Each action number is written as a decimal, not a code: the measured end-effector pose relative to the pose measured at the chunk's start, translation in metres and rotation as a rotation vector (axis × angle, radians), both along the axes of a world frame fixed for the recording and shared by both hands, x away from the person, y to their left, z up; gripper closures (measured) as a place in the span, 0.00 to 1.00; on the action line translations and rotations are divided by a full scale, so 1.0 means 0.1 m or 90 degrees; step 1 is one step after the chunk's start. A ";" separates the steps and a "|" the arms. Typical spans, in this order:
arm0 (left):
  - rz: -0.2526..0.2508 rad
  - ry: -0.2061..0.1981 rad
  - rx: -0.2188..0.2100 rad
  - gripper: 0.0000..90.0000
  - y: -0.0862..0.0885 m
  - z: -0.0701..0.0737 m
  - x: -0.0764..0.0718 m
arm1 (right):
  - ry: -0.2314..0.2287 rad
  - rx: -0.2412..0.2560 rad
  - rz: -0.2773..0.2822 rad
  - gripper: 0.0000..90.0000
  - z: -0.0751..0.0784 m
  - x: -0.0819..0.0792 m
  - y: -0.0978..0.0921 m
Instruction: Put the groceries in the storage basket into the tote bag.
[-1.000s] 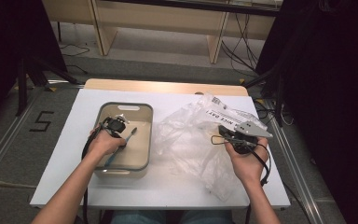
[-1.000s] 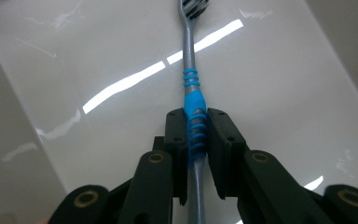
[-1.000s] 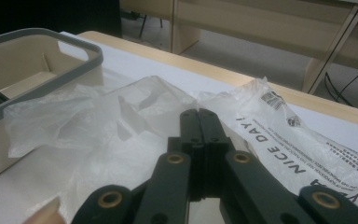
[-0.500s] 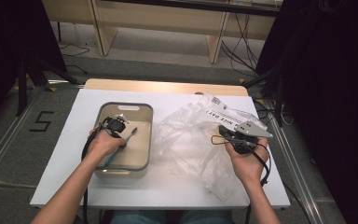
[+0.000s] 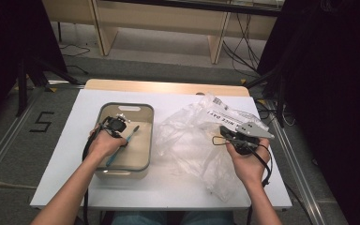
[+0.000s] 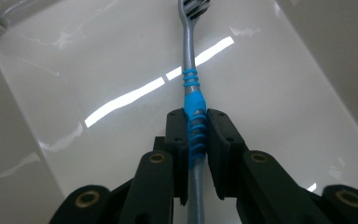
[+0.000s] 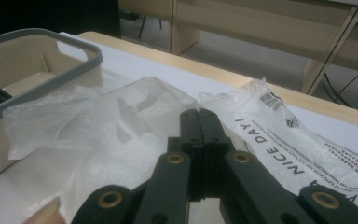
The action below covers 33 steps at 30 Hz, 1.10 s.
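No shift since last frames. Left gripper [image 6: 196, 122] clamped on toothbrush [image 6: 189, 79] inside bin [image 5: 143, 112]; release pending. Right gripper [image 7: 199, 116] jaws pressed together over plastic bag [image 7: 121, 121].

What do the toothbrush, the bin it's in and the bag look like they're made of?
Blue-and-grey toothbrush: likely plastic with ribbed rubbery blue grip. Beige grey-rimmed bin: glossy hard plastic, with sharp light reflections. Clear crinkled bag: thin plastic film, see-through and creased.
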<state>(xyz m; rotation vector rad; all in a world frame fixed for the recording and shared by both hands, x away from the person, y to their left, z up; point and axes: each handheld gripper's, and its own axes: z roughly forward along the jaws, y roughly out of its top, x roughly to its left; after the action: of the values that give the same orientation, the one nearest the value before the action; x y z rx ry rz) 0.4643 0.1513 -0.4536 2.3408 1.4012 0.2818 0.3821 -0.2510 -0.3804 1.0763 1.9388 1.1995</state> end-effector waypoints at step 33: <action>0.020 -0.110 -0.053 0.87 0.03 0.27 -0.07 | 0.000 -0.001 -0.002 1.00 0.00 0.00 0.01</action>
<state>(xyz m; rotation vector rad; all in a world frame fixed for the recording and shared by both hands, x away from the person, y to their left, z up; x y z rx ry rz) 0.4573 0.1538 -0.4268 2.1722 1.3418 0.4155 0.3819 -0.2503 -0.3805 1.0774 1.9376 1.1963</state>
